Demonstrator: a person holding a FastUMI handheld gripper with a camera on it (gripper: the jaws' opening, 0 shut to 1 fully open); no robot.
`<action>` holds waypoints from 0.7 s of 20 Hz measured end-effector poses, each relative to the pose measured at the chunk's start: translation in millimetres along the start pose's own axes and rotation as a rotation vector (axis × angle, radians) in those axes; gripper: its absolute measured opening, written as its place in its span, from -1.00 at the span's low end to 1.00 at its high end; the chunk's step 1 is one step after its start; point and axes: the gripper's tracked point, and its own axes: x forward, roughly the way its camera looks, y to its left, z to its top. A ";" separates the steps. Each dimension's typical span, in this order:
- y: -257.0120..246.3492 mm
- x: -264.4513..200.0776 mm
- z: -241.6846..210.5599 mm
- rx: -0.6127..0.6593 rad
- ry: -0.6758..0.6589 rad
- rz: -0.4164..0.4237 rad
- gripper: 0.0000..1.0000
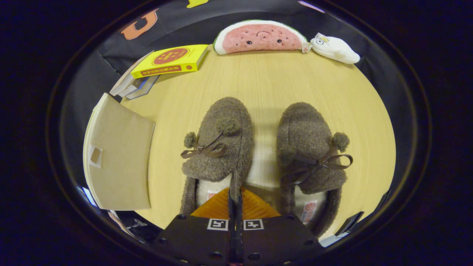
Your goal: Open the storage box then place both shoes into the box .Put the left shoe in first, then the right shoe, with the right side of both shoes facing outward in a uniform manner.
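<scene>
Two brown fuzzy slippers with bows and pom-poms stand side by side on the wooden table (pixel 266 81), toes pointing away from me. The left shoe (pixel 221 147) is just ahead of my fingers, and the right shoe (pixel 308 147) sits beside it to the right. My gripper (pixel 235 195) is shut on the left shoe, its fingers pinching the right-hand rim of that shoe's opening. The beige storage box (pixel 118 159) lies to the left of the shoes, showing one broad flat panel with a small square cut-out; I cannot tell whether its lid is open.
A yellow book (pixel 170 61) lies on a small stack of books at the far left. A watermelon plush (pixel 260 37) and a white plush toy (pixel 334 48) rest along the table's far edge. Bare tabletop stretches beyond the shoes.
</scene>
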 end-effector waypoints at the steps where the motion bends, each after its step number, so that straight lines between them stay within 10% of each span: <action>1: -0.5 -1.2 0.5 0.017 -0.005 0.001 -0.99; 14: 68.1 -126.1 -13.5 0.048 -0.101 0.123 -1.00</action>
